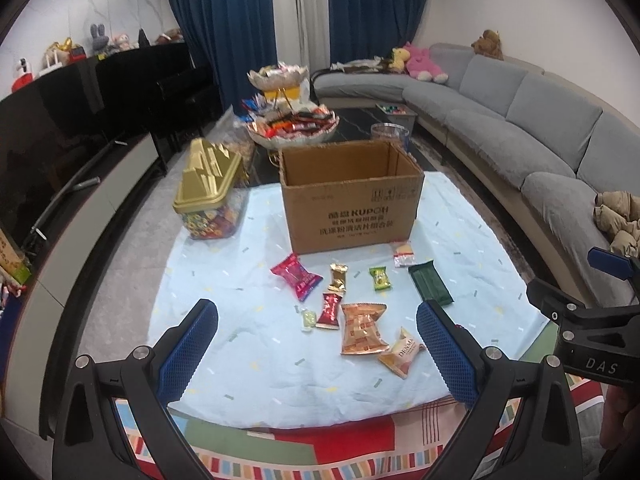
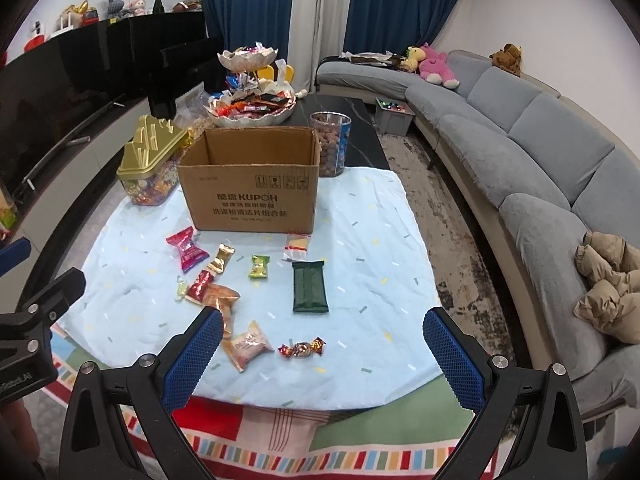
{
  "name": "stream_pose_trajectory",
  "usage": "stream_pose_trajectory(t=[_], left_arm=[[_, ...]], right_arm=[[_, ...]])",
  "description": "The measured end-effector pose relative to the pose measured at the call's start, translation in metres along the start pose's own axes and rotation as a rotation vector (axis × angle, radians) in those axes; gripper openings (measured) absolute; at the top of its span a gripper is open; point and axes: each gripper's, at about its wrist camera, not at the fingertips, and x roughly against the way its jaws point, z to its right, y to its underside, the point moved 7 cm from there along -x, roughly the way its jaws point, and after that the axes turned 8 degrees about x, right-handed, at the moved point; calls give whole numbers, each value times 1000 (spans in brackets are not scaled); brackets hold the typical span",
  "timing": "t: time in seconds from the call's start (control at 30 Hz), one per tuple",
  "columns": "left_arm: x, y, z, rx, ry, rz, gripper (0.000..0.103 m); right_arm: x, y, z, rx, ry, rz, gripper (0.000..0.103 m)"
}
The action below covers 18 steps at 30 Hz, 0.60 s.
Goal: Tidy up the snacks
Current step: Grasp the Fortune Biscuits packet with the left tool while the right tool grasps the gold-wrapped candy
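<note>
Nearest to us, our left gripper and right gripper both hang above the near edge of the pale blue cloth, jaws spread wide, nothing held between the blue pads.

Only the right wrist view shows the twist-wrapped candy, lying just beyond the right gripper; in the left wrist view that spot sits behind the left gripper's right finger. The clear jar of brown snacks is plain in the right view, while the left view gives only its rim behind the box.

Counting the loose snacks on the cloth, we find nine, one of each: the beige Denmark pack, the orange pack touching it, the dark red sachet, the small pale candy, the dark green flat pack, the gold sachet, the lime-green sachet, the pink pack and the clear zip bag just beside the box.

Behind them stands one open cardboard box; its floor is hidden. To its left is one gold-lidded candy tub, and farther back one two-tier snack stand on the dark table
</note>
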Motion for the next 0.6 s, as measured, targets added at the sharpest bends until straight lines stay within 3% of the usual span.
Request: stream_pose_trajectory(t=[0.6], left_arm=[[-94,26,19,-18,2,-144,98]], right_arm=[[-82,14,-2,35,-17,-88,101]])
